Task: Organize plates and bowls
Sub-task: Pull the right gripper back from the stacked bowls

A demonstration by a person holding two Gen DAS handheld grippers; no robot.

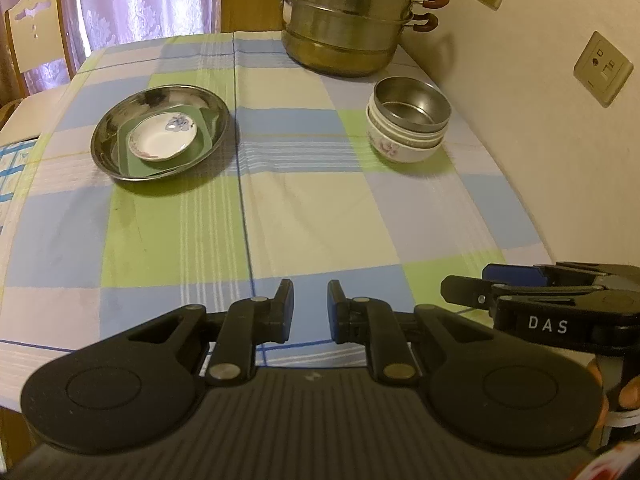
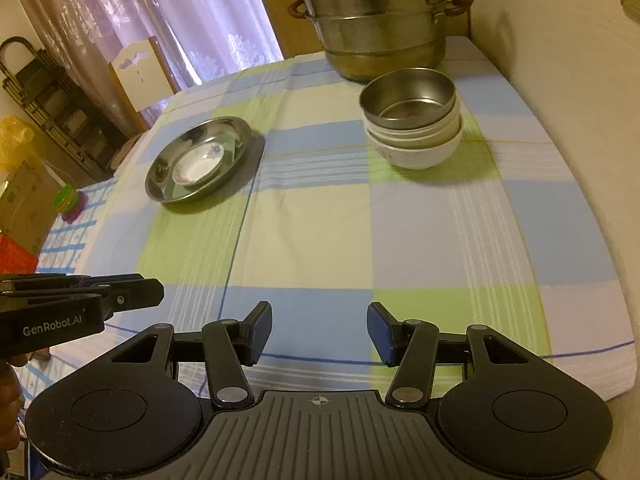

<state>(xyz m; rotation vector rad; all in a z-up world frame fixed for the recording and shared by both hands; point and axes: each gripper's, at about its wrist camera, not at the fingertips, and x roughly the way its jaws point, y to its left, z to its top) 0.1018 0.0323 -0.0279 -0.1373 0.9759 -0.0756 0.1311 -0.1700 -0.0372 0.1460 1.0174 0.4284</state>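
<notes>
Left wrist view: your left gripper (image 1: 310, 310) sits low over the near edge of the checked tablecloth (image 1: 320, 216), pitched steeply down. Its fingers are close together with a narrow gap showing, nothing between them. I read that as open and empty. Your right gripper (image 1: 464, 284) pokes in from the right at the same depth, seen edge-on, fingers pointing left across the frame. A bit of your hand (image 1: 630, 394) shows at the right edge under it.

Right wrist view: your right gripper (image 2: 319, 332) is also aimed down at the near cloth, jaws clearly apart, nothing gripped. Your left gripper (image 2: 156, 294) enters from the left, side-on, pointing right.

Mid table, left side: a steel plate (image 1: 120, 124) lies flat, rim up. A green square plate (image 1: 200, 144) sits inside it, and a small white floral saucer (image 1: 162, 138) rests on the green one, tipped slightly toward the near side. All three are nested, with no long axis to call on the round ones.

Mid table, right side, near the wall (image 1: 520, 140): a stack of bowls, openings up. A white floral bowl (image 1: 396, 148) is at the bottom, with a steel bowl (image 1: 412, 106) seated on top. White rims show between them; I can't count them. Both stacks are well apart from both grippers.

Far edge: a tiered steel steamer pot (image 1: 348, 24) stands upright, just behind the bowl stack.
</notes>
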